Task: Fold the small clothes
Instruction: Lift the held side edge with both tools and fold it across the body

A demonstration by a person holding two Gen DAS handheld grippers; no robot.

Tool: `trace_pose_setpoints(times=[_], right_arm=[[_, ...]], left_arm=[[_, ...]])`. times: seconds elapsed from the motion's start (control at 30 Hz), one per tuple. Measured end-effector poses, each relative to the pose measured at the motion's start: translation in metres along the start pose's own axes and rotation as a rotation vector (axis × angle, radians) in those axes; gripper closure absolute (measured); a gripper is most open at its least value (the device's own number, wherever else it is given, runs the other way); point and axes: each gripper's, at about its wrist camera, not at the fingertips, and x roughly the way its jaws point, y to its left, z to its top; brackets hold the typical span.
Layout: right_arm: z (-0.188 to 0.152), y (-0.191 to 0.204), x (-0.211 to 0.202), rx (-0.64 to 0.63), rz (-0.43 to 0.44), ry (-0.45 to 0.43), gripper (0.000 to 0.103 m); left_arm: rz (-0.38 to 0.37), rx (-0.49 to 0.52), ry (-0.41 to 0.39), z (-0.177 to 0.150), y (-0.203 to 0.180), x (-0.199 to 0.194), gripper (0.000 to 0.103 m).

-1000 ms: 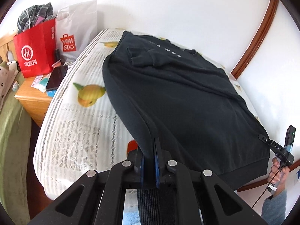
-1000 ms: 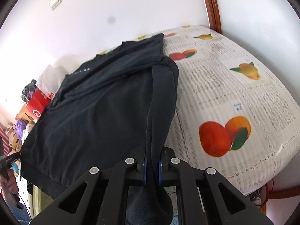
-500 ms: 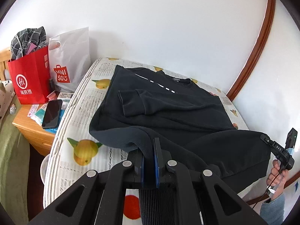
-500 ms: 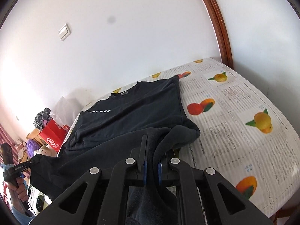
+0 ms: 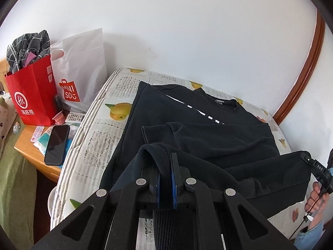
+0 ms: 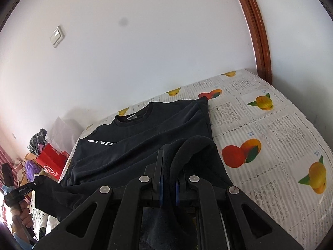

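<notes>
Black cotton sweatshirt being held by ribbed hem, folded over itself on fruit-print bedsheet ahead of fingers. Left gripper and right gripper both being kept clamped on hem fabric.

The left gripper points forward and downward, its 2 blue-padded fingers nearly together, clamped on dark fabric. The right gripper is pitched down likewise, its 2 fingers pinching a thick fold of the same fabric. In the left wrist view the right hand wraps the other gripper's handle at the right edge, a blue sleeve below it. In the right wrist view the left hand grips its handle at the lower left.
</notes>
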Motion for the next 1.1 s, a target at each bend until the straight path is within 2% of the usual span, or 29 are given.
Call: trace_pose_setpoints(times=[0.2,0.5,0.83,1.1], right_arm=[[0.011,-0.003,0.036,-0.008,-0.031,0.021,0.095],[0.013,-0.013,0.086,-0.017,-0.097,0.081,0.095],[0.006,-0.018,0.113,-0.049,-0.170,0.129,0.095],[-0.004,-0.015,0.130,-0.120,-0.247,0.146,0.095]], left_arm=[[0.059,0.014,0.043,0.011,-0.001,0.031,0.095],[0.099,0.026,0.094,0.012,0.001,0.066,0.095],[0.115,0.026,0.132,0.007,0.003,0.084,0.095],[0.183,0.079,0.141,-0.005,-0.004,0.094,0.089]])
